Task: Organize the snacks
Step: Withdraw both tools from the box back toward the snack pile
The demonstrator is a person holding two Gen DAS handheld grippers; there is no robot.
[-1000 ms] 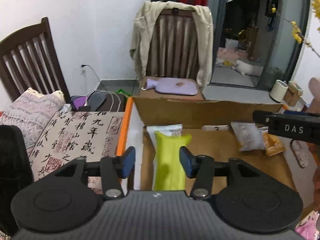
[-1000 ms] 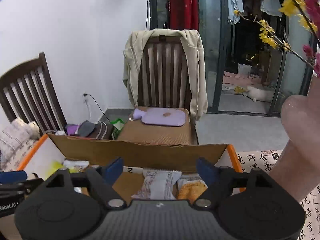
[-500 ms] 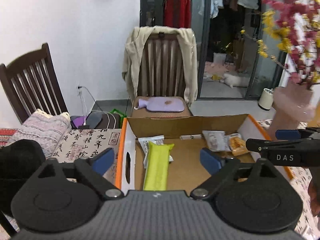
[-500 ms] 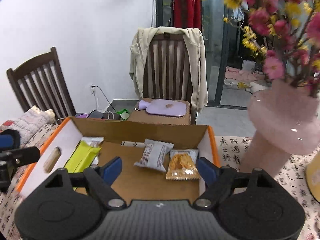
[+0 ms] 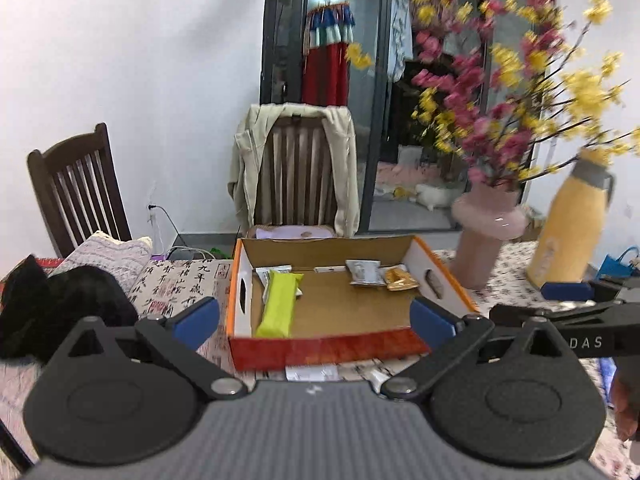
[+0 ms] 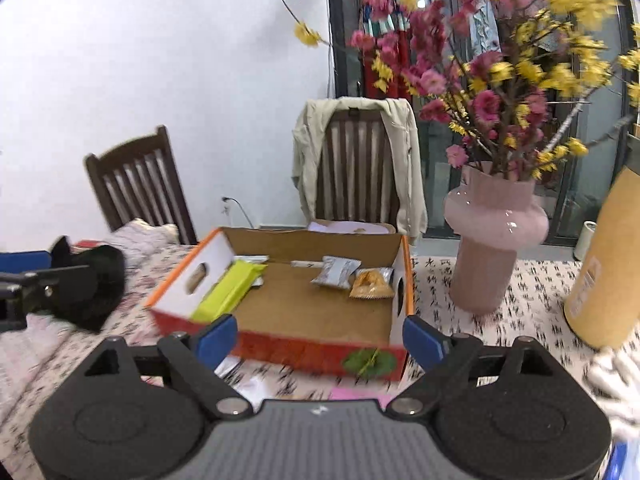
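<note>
Left wrist view: left gripper (image 5: pixel 314 320) empty, its blue-padded jaws spread wide and opening, nothing between them. Straight ahead, mid-frame, sits the shallow orange-rimmed cardboard box (image 5: pixel 440 276) on the calligraphy-print tablecloth (image 5: pixel 180 284). Inside, the long lime-green snack bar (image 5: pixel 279 304) lies along the box's left wall, long axis running away from the camera, near end close to the red front wall. The small silver snack packet (image 5: pixel 363 273) and orange crisp packet (image 5: pixel 397 279) lie side by side at the far right corner. Middle floor of the box bare. A white wrapper (image 5: pixel 310 372) shows just below the front wall, outside the box, close to this gripper; likely the next pick, though mostly hidden. The right gripper (image 5: pixel 568 300) enters at right edge. Right wrist view: right gripper (image 6: pixel 320 338) also empty, jaws opening, framing the box's front wall. The green bar slants toward lower left; silver and orange packets sit right of centre against the right wall. A pink scrap (image 6: pixel 352 394) lies at lower centre, blurred, identity unclear. The pink glass vase of flowers (image 6: pixel 492 240) stands right of the box, the tan cylinder (image 6: pixel 604 272) further right: tight room that side. A black cloth heap (image 6: pixel 90 284) lies left, clear of the box.
</note>
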